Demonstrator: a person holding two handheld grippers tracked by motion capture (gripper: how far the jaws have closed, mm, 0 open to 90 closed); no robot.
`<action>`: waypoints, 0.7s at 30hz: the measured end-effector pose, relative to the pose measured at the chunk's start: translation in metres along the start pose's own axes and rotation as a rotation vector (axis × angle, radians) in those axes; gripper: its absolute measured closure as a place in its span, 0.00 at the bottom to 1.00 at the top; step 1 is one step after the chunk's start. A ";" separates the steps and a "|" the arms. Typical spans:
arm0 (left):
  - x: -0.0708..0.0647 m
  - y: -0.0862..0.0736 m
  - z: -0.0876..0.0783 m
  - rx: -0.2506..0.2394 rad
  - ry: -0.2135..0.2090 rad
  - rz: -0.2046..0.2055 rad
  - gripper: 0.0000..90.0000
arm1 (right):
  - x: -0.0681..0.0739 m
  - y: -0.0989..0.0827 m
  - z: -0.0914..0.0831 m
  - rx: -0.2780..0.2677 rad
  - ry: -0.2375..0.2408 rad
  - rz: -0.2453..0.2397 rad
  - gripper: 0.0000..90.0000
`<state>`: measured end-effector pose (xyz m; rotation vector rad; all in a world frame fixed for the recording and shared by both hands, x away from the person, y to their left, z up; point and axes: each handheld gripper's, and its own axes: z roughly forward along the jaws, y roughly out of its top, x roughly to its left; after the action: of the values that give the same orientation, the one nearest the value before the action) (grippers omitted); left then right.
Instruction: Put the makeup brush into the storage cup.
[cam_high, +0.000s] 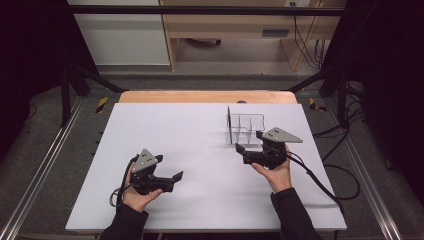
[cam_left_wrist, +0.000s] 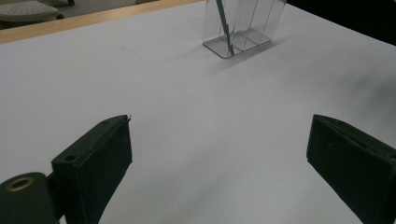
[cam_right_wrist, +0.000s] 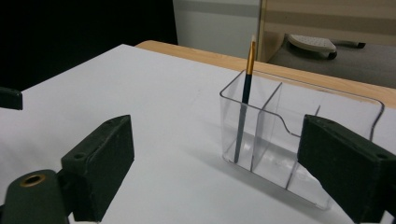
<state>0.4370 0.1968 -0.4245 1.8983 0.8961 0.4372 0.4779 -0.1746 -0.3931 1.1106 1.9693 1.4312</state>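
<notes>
Clear plastic organizer (cam_right_wrist: 299, 140) holds a thin brush (cam_right_wrist: 246, 93) upright in its end compartment — right gripper (cam_right_wrist: 215, 158) gapes wide just beside it, left gripper (cam_left_wrist: 219, 158) wide too — both empty.

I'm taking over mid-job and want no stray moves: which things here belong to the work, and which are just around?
In the job:
- clear organizer
- brush standing in its end compartment
- right gripper, open, nothing between its jaws
- left gripper, open

Just around:
- white board
- wooden table edge
- floor cables
</notes>
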 end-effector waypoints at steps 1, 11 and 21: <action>0.001 0.000 0.000 0.000 0.001 -0.001 0.07 | -0.001 -0.001 -0.002 0.001 0.000 0.004 0.11; 0.004 -0.001 -0.002 0.005 0.009 -0.008 0.07 | -0.004 -0.018 -0.021 0.042 0.006 -0.017 0.08; 0.009 -0.003 -0.005 0.008 0.019 -0.014 0.07 | -0.013 -0.032 -0.035 0.074 -0.001 -0.006 0.08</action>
<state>0.4389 0.2074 -0.4255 1.8967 0.9236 0.4444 0.4480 -0.2097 -0.4118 1.1356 2.0385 1.3642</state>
